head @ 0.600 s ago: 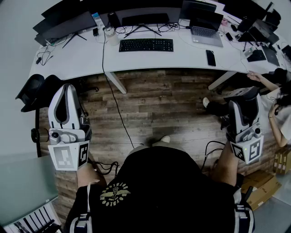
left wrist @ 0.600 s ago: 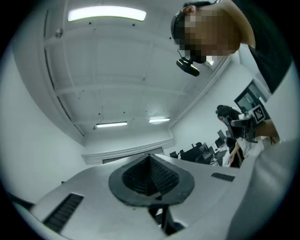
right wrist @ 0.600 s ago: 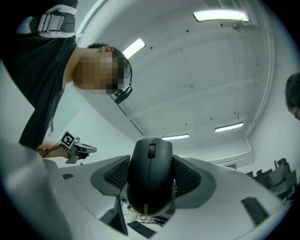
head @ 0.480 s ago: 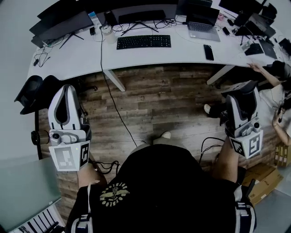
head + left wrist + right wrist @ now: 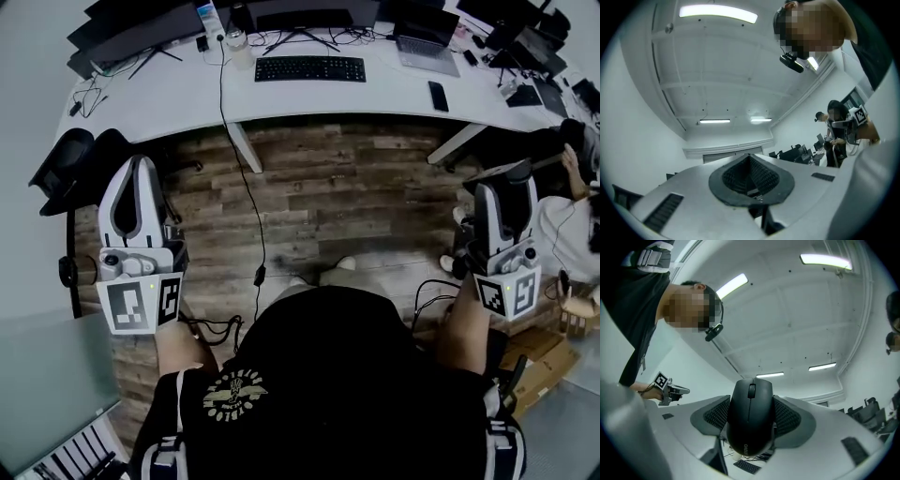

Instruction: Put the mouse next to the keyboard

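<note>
Right gripper (image 5: 503, 187) clamped on mouse (image 5: 750, 416); left gripper (image 5: 139, 178) jaws together, empty. Keyboard (image 5: 309, 68) on far counter (image 5: 169, 108), well apart. Pickup done; carry and placement left.

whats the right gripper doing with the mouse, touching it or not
Touching. The right gripper view shows the mouse held between the two ribbed pads of the right gripper, each pad pressed against one side of it.

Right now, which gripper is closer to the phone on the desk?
Right. The right gripper, holding the mouse, sits below the phone, slightly right; the left gripper is far to its lower left.
</note>
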